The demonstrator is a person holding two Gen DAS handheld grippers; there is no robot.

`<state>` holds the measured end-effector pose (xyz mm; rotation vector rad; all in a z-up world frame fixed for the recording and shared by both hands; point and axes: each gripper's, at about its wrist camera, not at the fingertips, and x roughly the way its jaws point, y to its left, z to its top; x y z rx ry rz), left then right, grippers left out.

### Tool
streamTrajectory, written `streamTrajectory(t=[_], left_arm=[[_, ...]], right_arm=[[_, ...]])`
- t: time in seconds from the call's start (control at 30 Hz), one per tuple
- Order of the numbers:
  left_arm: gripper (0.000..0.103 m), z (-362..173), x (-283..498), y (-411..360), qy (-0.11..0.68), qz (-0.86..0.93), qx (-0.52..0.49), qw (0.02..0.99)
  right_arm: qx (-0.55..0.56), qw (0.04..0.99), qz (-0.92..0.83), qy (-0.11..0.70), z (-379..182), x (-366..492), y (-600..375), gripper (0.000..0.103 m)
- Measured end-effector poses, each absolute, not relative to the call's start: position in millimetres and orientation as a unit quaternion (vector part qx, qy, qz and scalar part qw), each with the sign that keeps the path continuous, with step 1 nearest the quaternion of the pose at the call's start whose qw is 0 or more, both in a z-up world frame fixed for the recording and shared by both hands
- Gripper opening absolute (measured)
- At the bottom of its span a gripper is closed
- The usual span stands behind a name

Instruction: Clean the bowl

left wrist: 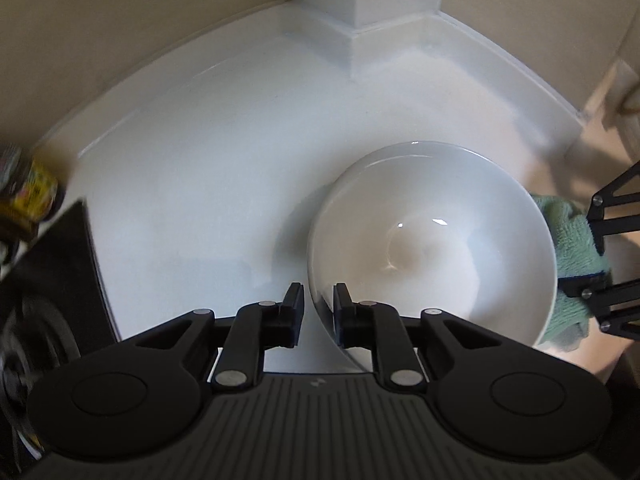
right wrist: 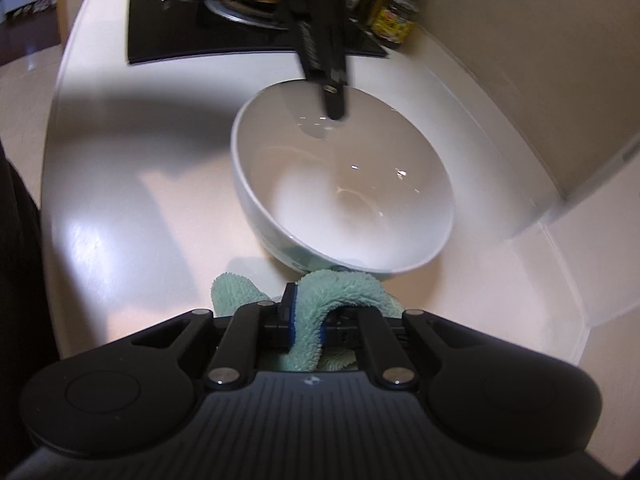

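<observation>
Pinching the bowl (left wrist: 432, 248) rim in my left gripper (left wrist: 318, 312), I hold the cloth (right wrist: 344, 292) clenched in my right gripper (right wrist: 306, 320), just outside its near wall.

Home kitchen. White countertop (right wrist: 120, 208) runs into a beige-walled corner with a low white upstand. Black glass cooktop (right wrist: 168, 28) is set flush into the countertop, with a metal pan (right wrist: 240, 10) on it. Jars and bottles, one a yellow-labelled jar (right wrist: 394, 20), stand on the countertop just beside the cooktop, against the wall.
</observation>
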<state>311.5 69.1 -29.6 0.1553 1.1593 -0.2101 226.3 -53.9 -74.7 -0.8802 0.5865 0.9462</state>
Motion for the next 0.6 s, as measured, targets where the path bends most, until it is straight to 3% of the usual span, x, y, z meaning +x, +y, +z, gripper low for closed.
streamTrajectory(t=[0.13,0.6], left_arm=[[0.018,-39.6,310.5,64.6,0.552,-0.099,0.076,0.824],[0.024,-44.8,326.5,46.7,0.505,-0.294,0.286,0.759]], right_arm=[[-0.391,0.767,0.434,0.267,-74.1,222.0,-57.7,0.006],[-0.4,0.75,0.444,0.282,-68.6,238.4,-72.2,0.005]])
